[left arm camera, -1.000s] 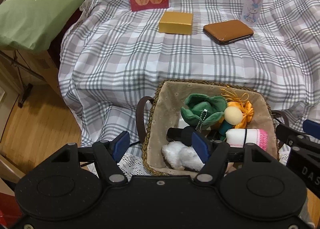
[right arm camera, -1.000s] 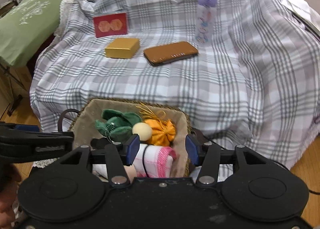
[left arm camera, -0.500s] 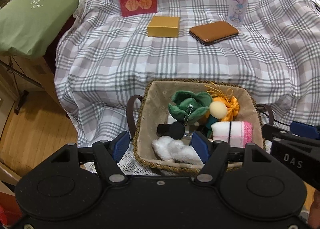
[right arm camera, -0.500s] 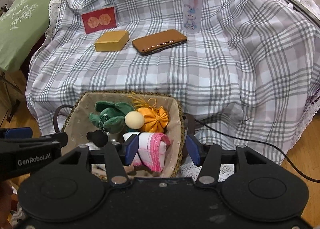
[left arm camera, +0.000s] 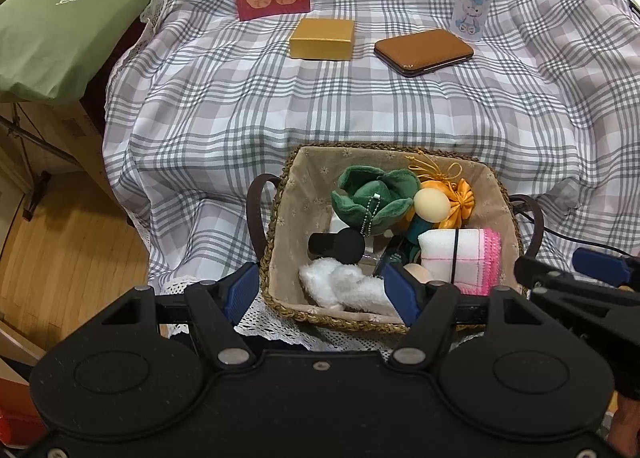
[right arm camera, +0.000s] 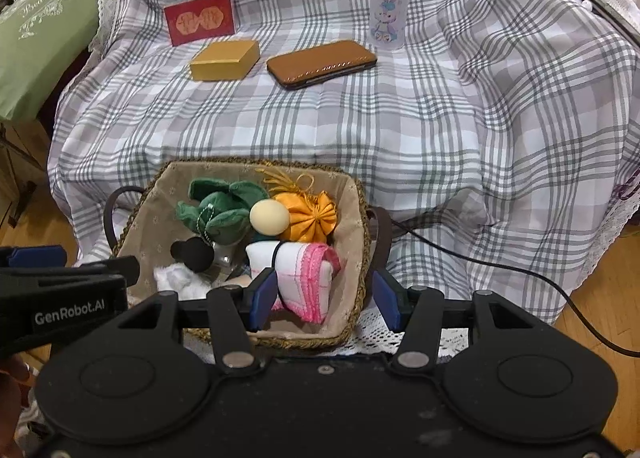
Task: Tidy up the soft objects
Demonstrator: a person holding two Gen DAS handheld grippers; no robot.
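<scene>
Both hand-held grippers, left (left arm camera: 322, 288) and right (right arm camera: 324, 304), hover released and empty at the basket's (right arm camera: 358, 194) six o'clock rim, apparently because its soft toys (right arm camera: 224, 210) and rolled towel (right arm camera: 308, 270) already sit gathered inside.

we carry two matching tools of matte black plastic. on the left gripper (left arm camera: 324, 292) we see a broad body with two round raised discs, angular arms fixed by silver screws, and fingers (left arm camera: 400, 292) faced with ribbed blue pads. the right gripper (right arm camera: 326, 304) has the same discs, screws and blue pads, with faint scuffs on its body. along the left gripper's side, seen from the right wrist, white lettering reads "genrobot.ai".
</scene>
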